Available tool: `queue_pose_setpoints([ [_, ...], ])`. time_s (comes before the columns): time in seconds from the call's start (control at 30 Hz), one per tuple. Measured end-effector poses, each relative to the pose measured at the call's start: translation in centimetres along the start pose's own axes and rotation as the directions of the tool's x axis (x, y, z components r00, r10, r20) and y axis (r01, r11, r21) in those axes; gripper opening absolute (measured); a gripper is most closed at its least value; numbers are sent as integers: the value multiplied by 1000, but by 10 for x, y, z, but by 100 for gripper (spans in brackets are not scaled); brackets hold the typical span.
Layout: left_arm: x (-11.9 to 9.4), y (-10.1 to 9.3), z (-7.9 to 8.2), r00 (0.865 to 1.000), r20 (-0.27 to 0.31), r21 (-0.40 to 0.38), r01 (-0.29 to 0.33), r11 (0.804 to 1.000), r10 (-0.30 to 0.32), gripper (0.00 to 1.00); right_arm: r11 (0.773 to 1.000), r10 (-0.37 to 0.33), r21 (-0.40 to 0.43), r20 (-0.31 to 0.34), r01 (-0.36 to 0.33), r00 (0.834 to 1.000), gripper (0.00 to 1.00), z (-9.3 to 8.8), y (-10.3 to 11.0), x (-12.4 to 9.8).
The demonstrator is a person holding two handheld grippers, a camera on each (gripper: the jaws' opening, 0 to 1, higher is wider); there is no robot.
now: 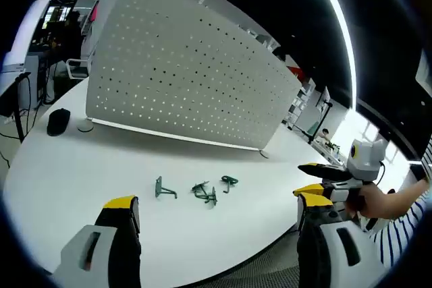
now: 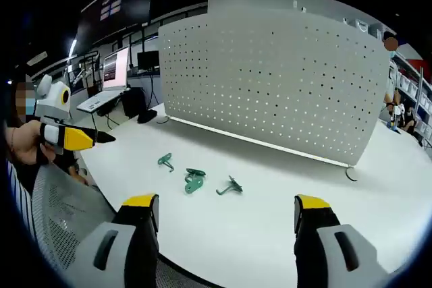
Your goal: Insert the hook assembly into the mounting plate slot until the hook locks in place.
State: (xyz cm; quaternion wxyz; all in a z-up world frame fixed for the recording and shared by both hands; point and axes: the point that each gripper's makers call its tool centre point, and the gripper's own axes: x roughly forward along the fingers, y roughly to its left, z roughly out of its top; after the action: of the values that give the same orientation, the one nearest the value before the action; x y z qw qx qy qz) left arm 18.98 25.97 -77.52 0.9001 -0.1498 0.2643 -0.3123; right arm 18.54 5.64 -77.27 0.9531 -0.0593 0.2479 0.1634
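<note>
A tall white perforated mounting plate (image 1: 182, 72) (image 2: 270, 79) stands upright on the white table (image 1: 81, 173) (image 2: 378, 200). Three small green hooks lie loose on the table in front of it: one hook (image 1: 165, 189) (image 2: 165, 160) apart from the others, a middle hook (image 1: 204, 192) (image 2: 195, 180), and a third hook (image 1: 229, 181) (image 2: 231, 186). My left gripper (image 1: 216, 210) hovers open at the table's near edge, short of the hooks, nothing between its jaws. My right gripper (image 2: 226, 208) is also open and empty, a little back from the hooks. It enters the left gripper view from the right, held by a hand.
A black mouse (image 1: 59, 121) and cables lie left of the plate. Monitors (image 2: 115, 69) stand on desks behind. A grey mesh chair (image 2: 61, 214) sits at the table's curved front edge. The left gripper (image 2: 74, 138) shows at the left of the right gripper view.
</note>
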Motion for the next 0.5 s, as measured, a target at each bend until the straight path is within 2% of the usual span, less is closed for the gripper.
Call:
queue_pose_setpoints([
  [0.17, 0, 0, -1, 1000, -7, -15, 6, 1000, -6, 100, 1000, 5, -13, 22, -5, 1000, 80, 9, 2, 3],
  [0.5, -1, 2, -2, 1000, -9, -29, -2, 1000, 1, 99, 1000, 23, -5, 17, -23, 1000, 77, 11, 6, 5],
])
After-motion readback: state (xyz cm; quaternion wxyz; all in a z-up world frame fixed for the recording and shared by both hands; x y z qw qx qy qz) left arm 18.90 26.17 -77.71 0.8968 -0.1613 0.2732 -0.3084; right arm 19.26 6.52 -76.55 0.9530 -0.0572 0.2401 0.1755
